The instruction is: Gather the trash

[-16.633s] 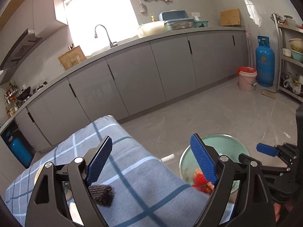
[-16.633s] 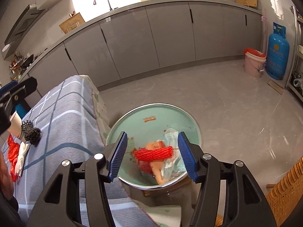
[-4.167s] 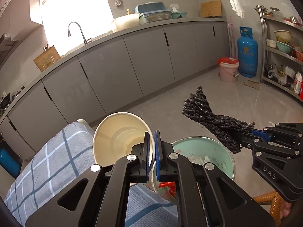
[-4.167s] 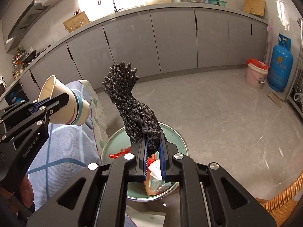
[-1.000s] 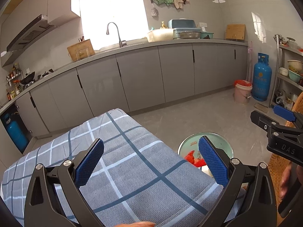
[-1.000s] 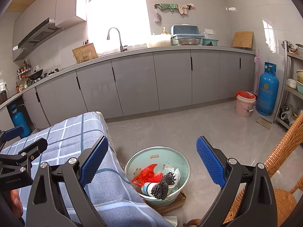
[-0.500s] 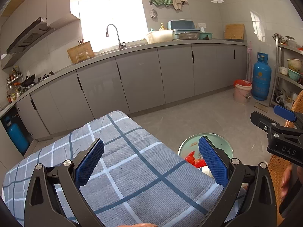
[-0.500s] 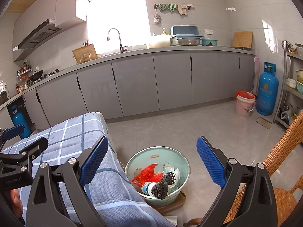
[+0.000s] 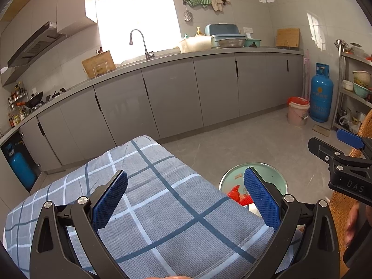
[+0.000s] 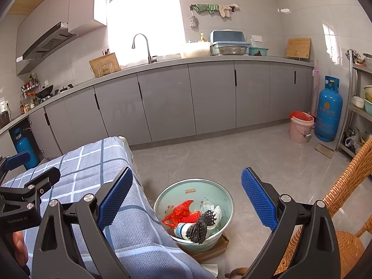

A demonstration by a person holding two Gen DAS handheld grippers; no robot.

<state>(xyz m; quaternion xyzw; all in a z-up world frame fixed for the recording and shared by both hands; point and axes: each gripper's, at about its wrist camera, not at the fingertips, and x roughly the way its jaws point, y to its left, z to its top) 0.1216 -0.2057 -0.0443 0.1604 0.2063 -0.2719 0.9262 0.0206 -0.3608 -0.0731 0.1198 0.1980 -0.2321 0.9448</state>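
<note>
A pale green basin (image 10: 223, 194) stands on the floor beside the table and also shows in the left wrist view (image 9: 274, 176). In it lie red netting (image 10: 180, 212), a black mesh scrubber (image 10: 200, 229), a paper cup (image 10: 182, 229) and white wrappers (image 10: 212, 209). My left gripper (image 9: 186, 200) is open and empty above the blue checked tablecloth (image 9: 162, 209). My right gripper (image 10: 187, 200) is open and empty, above and in front of the basin. No trash shows on the cloth.
Grey kitchen cabinets (image 10: 167, 100) with a sink line the back wall. A pink bucket (image 10: 300, 127) and a blue gas cylinder (image 10: 329, 111) stand at the right. A wicker chair (image 10: 348, 197) is close on the right. A metal shelf rack (image 9: 355, 88) stands at far right.
Over the last second both grippers stay open and nearly still. Earlier, the left held the paper cup and the right the black scrubber; both now lie in the basin.
</note>
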